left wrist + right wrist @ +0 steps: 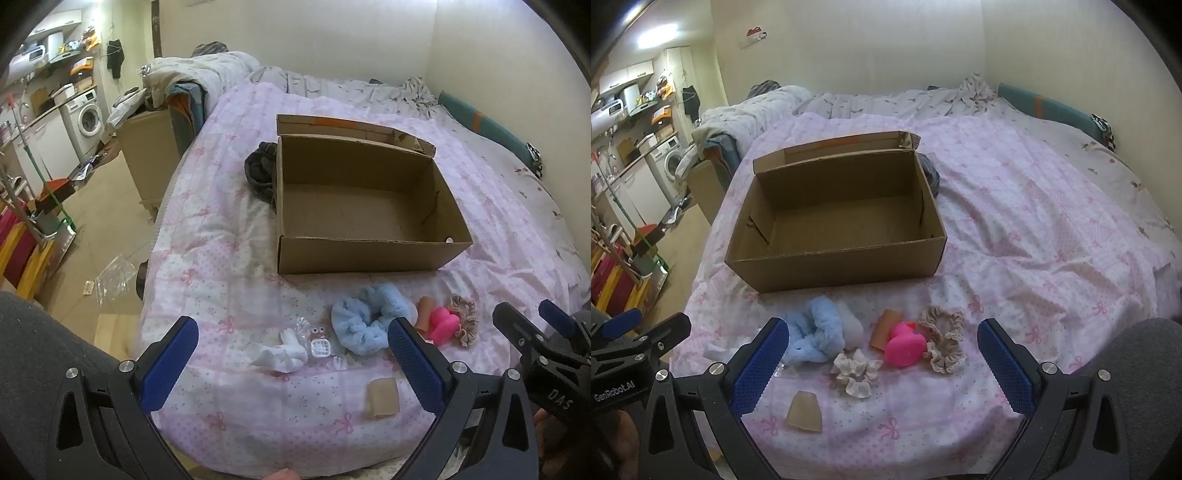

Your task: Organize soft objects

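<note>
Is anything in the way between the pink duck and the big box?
Nothing visible blocks it. The pink duck lies on the bedspread in front of the cardboard box, with bare cover between them. The box is open on top and looks empty. Both the right gripper and left gripper stand open, holding nothing.

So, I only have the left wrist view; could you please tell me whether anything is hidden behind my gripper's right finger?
Observer: Yes, a cream scrunchie lies on the bedspread, just nearer us than the pink duck.
Operator: Thank you. Is the right gripper carrying anything?
Observer: No, the right gripper is wide open, with nothing between its fingers.
Operator: And how does the box's left-hand wall look from inside?
Observer: Inside the box, a flap on that wall seems to stand slightly loose.
</note>
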The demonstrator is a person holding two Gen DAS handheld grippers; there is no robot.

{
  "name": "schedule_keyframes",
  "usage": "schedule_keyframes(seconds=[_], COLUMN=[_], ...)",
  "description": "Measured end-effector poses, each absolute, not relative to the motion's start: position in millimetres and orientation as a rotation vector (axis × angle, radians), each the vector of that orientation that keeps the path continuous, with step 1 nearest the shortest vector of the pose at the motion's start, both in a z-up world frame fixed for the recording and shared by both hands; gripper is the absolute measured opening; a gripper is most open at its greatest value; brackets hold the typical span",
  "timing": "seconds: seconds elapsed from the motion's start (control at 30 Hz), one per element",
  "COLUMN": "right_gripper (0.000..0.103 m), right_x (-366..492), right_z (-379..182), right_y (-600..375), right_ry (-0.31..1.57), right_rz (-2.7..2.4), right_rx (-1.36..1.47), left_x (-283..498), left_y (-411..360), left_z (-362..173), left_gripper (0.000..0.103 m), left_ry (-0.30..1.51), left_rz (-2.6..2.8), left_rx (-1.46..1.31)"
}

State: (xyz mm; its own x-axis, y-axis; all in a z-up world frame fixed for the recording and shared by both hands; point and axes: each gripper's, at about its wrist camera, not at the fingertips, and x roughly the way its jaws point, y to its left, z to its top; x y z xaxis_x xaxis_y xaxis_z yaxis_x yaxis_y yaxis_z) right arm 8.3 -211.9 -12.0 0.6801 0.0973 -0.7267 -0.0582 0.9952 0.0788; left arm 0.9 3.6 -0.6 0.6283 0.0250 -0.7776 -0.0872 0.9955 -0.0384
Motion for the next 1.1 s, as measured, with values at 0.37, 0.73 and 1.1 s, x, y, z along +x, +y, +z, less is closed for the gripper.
schedule_keyframes(seconds=[0.37, 0.73, 1.1], right_gripper=[0.103, 0.103, 0.103], right_x=[9.2, 7.7, 7.7], right_z=[-9.9, -10.3, -10.4], right_y=[-213.6, -216.9, -216.5], right_ry=[0.817, 0.813, 0.814], right_rz=[0.084, 0.084, 0.083], right_rx=[0.060, 0.073, 0.072], left_x=[1.0, 0.4, 0.1], left_y=[0.7, -0.5, -2.3], left_z=[-2.2, -2.0, -4.2], left_gripper=[0.102, 0.102, 0.102], left_ry=[0.896, 0.896, 0.899], left_rz=[0.056, 0.055, 0.049], left_rx=[-0.064, -0.063, -0.074])
